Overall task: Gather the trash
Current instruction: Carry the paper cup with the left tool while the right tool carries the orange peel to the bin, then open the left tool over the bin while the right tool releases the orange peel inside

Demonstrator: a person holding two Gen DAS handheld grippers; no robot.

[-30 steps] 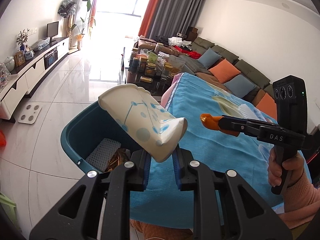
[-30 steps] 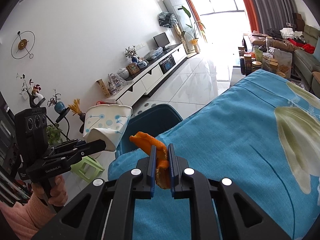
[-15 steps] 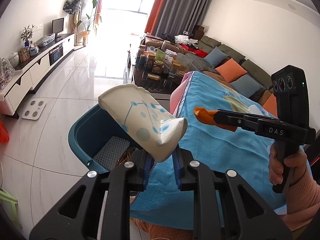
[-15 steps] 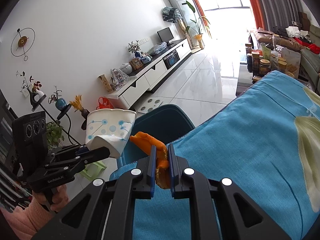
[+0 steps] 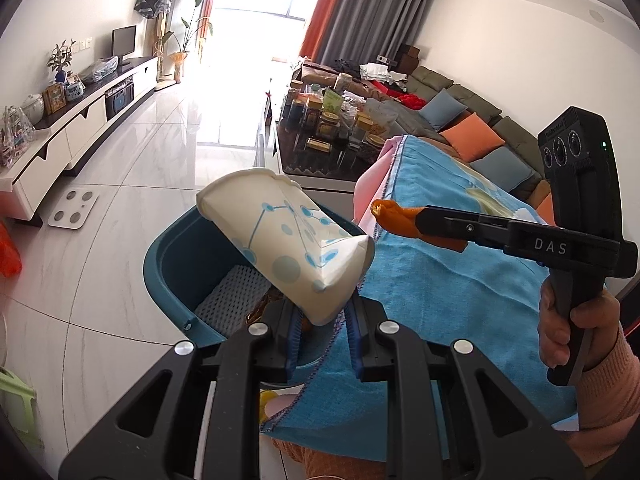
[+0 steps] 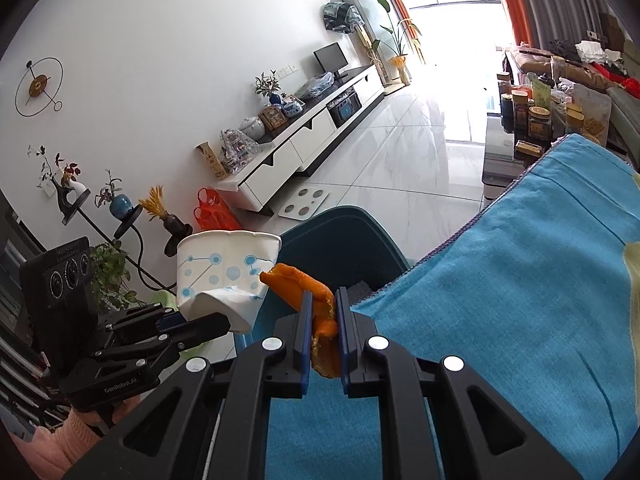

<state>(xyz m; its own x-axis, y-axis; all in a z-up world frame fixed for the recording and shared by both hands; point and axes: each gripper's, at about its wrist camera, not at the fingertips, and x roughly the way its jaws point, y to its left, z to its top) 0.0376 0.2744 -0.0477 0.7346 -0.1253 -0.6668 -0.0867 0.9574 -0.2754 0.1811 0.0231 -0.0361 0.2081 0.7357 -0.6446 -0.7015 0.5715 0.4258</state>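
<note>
Crushed paper cup (image 5: 286,240), centre of the left wrist view, clamped at its flattened base by the left gripper (image 5: 323,322); long axis tilts, open mouth toward upper left, above the teal bin (image 5: 176,264). Orange peel (image 6: 310,300) pinched in the nearly closed right gripper (image 6: 322,326), long axis pointing upper left, over the blue cloth's (image 6: 520,280) edge, beside the bin

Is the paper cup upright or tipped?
Tipped: the paper cup leans rim-up toward the floor side, its crushed base pinched in the left gripper.
</note>
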